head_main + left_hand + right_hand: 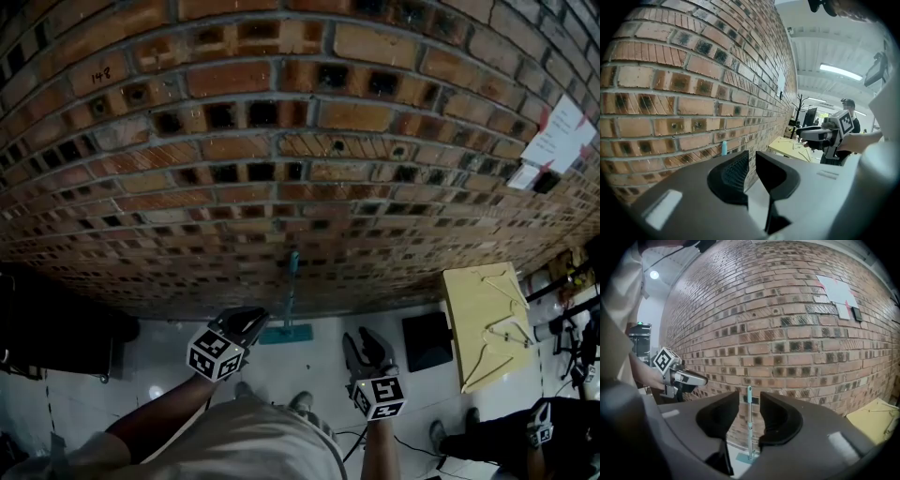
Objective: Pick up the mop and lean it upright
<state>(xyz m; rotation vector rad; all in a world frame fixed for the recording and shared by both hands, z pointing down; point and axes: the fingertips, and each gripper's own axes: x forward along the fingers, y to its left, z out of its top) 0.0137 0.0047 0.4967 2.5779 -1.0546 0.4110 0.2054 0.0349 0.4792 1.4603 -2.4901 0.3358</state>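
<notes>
The mop [292, 292] stands upright against the brick wall [281, 141], its teal head [286, 334] flat on the white floor. In the right gripper view its pale handle [749, 427] shows through the gap between the jaws, well beyond them. Only the handle's tip [724, 148] peeks over the left jaw in the left gripper view. My left gripper [255, 319] hangs a little left of the mop, jaws a narrow gap apart with nothing between. My right gripper [361, 339] sits to the mop's right, open and empty. Neither gripper touches the mop.
A yellow board [487, 323] with wire hangers on it lies at the right by a dark square mat [427, 339]. Papers [562, 131] are stuck on the wall. Dark furniture [56, 328] stands at the left. Another person [534, 431] is at the lower right.
</notes>
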